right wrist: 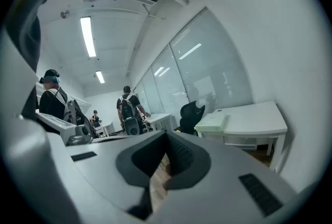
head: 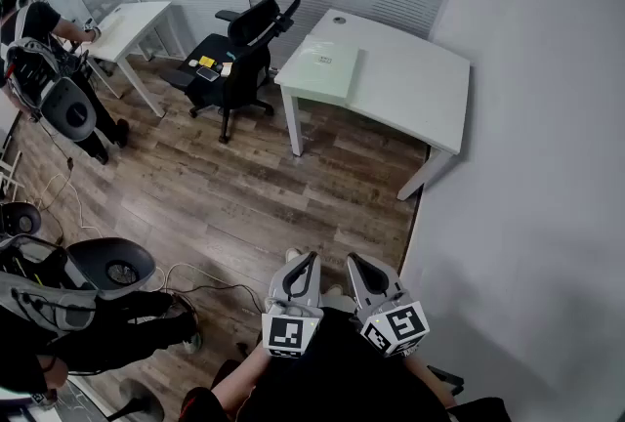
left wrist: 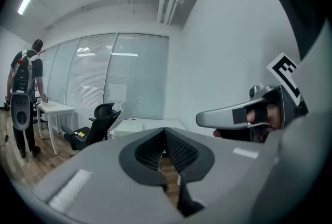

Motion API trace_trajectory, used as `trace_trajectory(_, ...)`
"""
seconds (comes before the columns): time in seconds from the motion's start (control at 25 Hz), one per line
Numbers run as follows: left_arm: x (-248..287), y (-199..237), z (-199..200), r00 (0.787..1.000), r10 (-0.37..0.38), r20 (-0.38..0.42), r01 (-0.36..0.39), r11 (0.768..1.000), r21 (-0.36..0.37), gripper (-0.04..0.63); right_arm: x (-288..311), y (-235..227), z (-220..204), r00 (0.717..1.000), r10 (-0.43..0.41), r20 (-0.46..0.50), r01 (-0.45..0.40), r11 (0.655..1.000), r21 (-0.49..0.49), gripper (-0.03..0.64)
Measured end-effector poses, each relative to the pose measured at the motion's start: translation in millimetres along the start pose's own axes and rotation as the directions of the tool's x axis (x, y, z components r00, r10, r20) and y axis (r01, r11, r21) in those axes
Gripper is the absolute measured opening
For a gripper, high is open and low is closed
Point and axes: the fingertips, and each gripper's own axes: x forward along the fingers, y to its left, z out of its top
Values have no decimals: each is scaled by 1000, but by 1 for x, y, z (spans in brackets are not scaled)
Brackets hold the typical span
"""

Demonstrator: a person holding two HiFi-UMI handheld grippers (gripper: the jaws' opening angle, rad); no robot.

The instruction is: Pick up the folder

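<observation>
A pale green folder (head: pixel 321 58) lies flat on the left part of a white desk (head: pixel 410 83) across the room. In the right gripper view the folder (right wrist: pixel 213 123) shows on that desk (right wrist: pixel 257 116), far off. My left gripper (head: pixel 309 262) and right gripper (head: pixel 355 263) are held side by side close to my body, far from the desk and pointing roughly toward it. The left gripper (left wrist: pixel 165 134) has its jaws shut with nothing between them. The right gripper (right wrist: pixel 166 137) is likewise shut and empty.
A black office chair (head: pixel 234 59) with small items on its seat stands left of the desk. A second white table (head: pixel 127 24) and a person (head: pixel 44 29) with gear are at the far left. Cables (head: pixel 186 278) and more equipment lie on the wood floor. A white wall (head: pixel 537 195) runs along the right.
</observation>
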Motion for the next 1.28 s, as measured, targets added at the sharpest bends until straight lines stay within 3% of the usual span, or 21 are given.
trace_trajectory(0.64, 9, 3, 7, 1000, 3, -19, -3, 1000, -3, 5, 8, -4, 4, 1000, 9, -16, -9, 1000, 10, 0)
trace_trajectory(1.28, 7, -8, -3, 999, -17, -29, 17, 1000, -15, 5, -1, -15, -3, 999, -40, -4, 40, 998, 53, 0)
